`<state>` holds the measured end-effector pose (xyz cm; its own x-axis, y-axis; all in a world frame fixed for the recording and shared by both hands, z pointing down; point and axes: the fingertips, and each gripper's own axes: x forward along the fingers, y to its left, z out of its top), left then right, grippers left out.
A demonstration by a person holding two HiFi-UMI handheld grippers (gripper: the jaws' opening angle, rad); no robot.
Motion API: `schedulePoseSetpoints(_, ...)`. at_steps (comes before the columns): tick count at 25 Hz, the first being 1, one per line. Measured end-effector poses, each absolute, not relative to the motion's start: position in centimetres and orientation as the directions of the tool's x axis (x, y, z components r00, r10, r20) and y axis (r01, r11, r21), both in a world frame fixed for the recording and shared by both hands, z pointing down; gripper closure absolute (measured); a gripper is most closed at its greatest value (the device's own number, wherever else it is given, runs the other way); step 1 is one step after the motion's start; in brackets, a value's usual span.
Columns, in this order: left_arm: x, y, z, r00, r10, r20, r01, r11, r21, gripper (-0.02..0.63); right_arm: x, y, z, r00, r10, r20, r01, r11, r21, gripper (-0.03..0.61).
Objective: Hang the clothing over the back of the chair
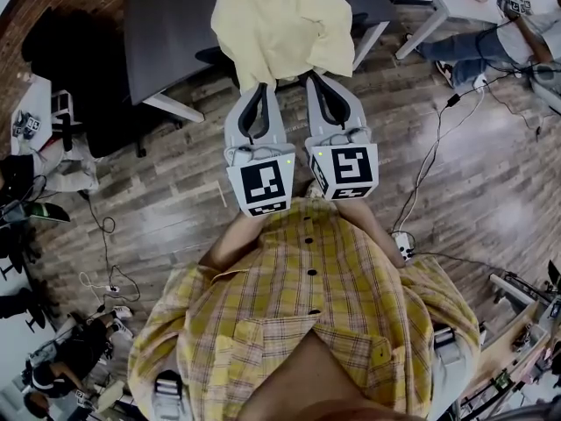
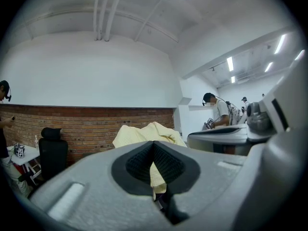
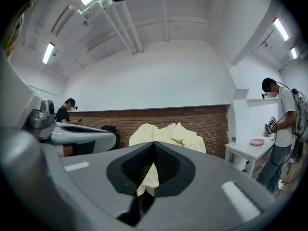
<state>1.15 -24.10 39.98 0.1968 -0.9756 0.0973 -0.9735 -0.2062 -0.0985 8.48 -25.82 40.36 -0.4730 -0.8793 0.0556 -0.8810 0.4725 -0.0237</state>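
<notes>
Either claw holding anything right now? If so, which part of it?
Both are. The left claw and right claw are each shut on the pale yellow garment, pinching its edge nearest the person, side by side.

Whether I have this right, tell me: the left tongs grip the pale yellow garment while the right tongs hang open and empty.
Not quite. The right tongs are not open and empty: the right gripper view shows them shut on the pale yellow garment, fabric pinched between the pads. The left tongs do grip it, as you said.
</notes>
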Motion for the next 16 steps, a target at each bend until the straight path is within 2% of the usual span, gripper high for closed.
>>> schedulePoseSetpoints(16, 1.3, -24.1, 41.6, 0.208, -0.971, 0.117, -0.973, -0.217, -0.075, 0.614, 9.1, -26.2, 42.0, -0.471, -0.879, 0.074, -0.882, 0.471, -0.026, 0.588)
